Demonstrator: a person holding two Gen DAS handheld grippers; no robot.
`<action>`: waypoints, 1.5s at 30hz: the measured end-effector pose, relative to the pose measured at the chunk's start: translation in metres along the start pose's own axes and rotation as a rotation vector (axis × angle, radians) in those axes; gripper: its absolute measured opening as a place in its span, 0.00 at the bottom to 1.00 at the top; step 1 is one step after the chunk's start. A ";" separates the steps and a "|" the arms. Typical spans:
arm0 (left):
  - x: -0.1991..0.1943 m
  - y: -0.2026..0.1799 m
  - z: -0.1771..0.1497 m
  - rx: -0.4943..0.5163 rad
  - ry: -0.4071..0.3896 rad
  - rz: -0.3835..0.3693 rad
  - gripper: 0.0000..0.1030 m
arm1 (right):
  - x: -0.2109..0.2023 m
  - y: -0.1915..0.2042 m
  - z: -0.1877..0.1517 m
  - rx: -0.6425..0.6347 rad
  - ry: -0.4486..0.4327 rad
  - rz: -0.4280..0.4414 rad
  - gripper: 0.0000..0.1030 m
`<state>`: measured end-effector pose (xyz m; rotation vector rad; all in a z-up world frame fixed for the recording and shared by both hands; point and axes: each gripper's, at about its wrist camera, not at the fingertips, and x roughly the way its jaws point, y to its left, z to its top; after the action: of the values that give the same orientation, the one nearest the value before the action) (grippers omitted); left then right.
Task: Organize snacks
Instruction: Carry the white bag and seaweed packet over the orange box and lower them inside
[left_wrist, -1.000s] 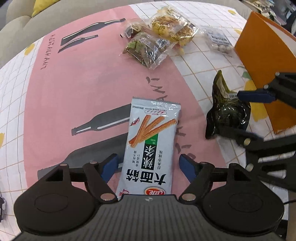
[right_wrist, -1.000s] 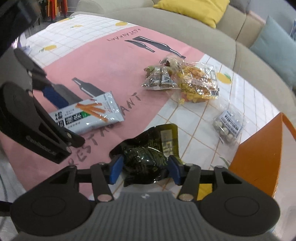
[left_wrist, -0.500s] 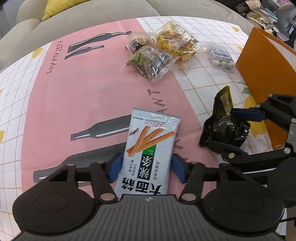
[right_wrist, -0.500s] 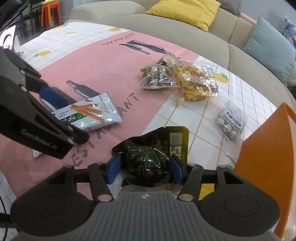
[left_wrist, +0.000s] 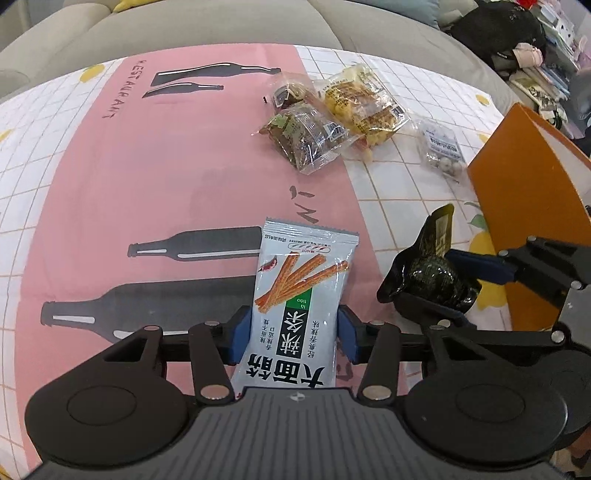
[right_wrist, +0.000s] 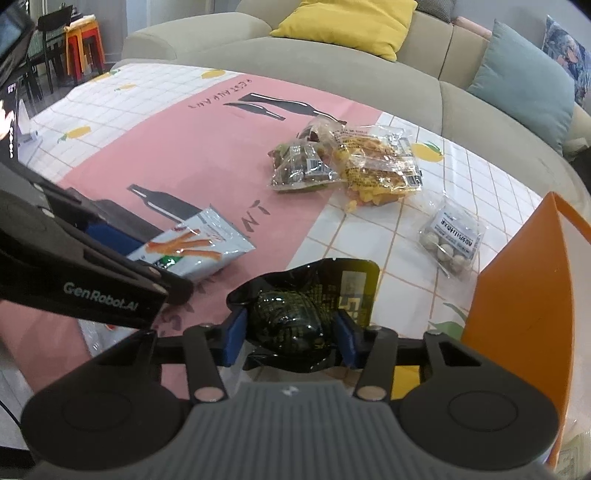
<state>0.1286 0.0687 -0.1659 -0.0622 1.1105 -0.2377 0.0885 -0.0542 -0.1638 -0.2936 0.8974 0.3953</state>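
My left gripper (left_wrist: 293, 332) is shut on a silver snack packet (left_wrist: 301, 295) printed with orange sticks, lifted off the pink cloth; it also shows in the right wrist view (right_wrist: 192, 247). My right gripper (right_wrist: 290, 338) is shut on a dark green-black snack pouch (right_wrist: 291, 317), held above the table; in the left wrist view the pouch (left_wrist: 428, 273) hangs to the right, next to the orange box (left_wrist: 532, 206).
A clear bag of dark snacks (left_wrist: 306, 138), a yellow snack bag (left_wrist: 364, 105) and a small bag of white balls (left_wrist: 441, 149) lie at the far side of the table. The orange box (right_wrist: 517, 306) stands at the right. A sofa with cushions (right_wrist: 347, 22) is behind.
Both grippers have closed on their packets and lifted them off the table. The silver packet and the dark pouch have risen and tilted.
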 end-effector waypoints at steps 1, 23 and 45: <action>-0.001 0.000 0.000 -0.006 -0.003 -0.004 0.54 | -0.001 0.000 0.000 0.007 0.001 0.001 0.47; -0.091 -0.016 0.018 -0.143 -0.155 -0.160 0.54 | -0.096 -0.003 0.024 -0.076 -0.192 -0.051 0.45; -0.093 -0.161 0.065 0.045 -0.125 -0.400 0.54 | -0.195 -0.128 -0.016 0.008 -0.176 -0.241 0.44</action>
<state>0.1215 -0.0723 -0.0280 -0.2566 0.9609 -0.6086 0.0259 -0.2148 -0.0064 -0.3494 0.6821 0.1911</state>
